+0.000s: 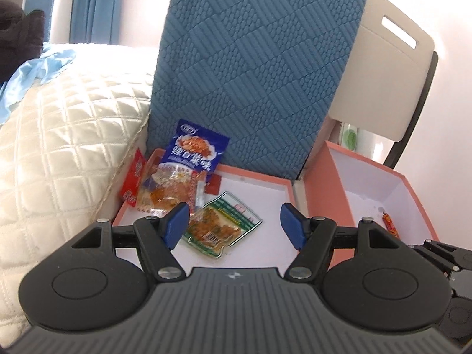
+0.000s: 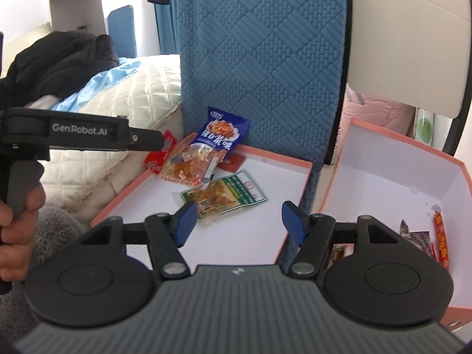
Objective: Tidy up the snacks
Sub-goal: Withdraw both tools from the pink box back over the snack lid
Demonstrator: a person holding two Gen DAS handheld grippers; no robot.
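Our left gripper [image 1: 234, 225] and right gripper [image 2: 237, 222] hover with jaws released, holding nothing. The snack packets, blue packet [image 1: 197, 150] and green packet [image 1: 222, 224] among them, lie in the shallow pink tray [image 1: 265, 194]; a red sausage stick [image 2: 440, 243] lies in the pink box [image 2: 398, 159] beside it.

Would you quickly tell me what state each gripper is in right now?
Left gripper: open, holding nothing.
Right gripper: open, holding nothing.
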